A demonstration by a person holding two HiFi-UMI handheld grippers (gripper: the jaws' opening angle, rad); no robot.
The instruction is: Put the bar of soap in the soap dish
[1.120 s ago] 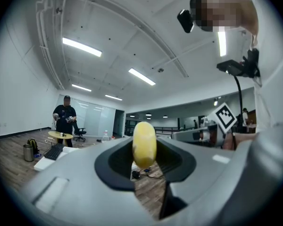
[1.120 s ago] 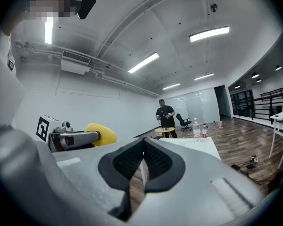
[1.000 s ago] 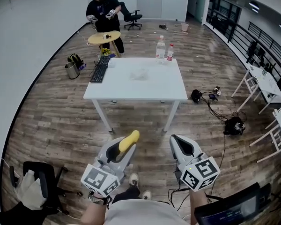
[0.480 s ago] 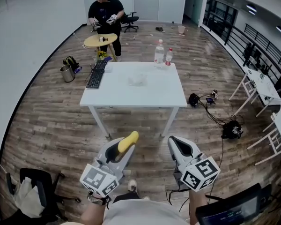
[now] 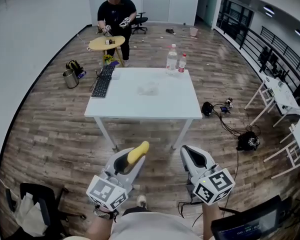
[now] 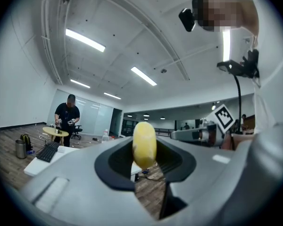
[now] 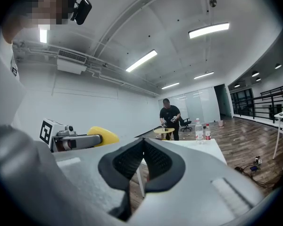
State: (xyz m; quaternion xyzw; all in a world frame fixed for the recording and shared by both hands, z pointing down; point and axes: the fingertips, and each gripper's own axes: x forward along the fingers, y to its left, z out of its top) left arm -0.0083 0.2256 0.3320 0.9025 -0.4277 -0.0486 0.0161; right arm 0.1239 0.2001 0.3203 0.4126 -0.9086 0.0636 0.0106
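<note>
Partly hidden, bar of soap (image 5: 139,151) sits clamped in left hand-held gripper (image 5: 133,157); right hand-held gripper (image 5: 190,152) closed.

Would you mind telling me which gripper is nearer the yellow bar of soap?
Left. The left gripper is clamped on the soap; the right gripper is shut, empty, beside it.

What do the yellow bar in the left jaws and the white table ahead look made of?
Bar of soap: pale yellow, matte, rounded edges, no gloss; looks like solid soap, though plastic is possible. Table: smooth, flat white top, probably laminate or painted board; slim white legs look like painted metal.
</note>
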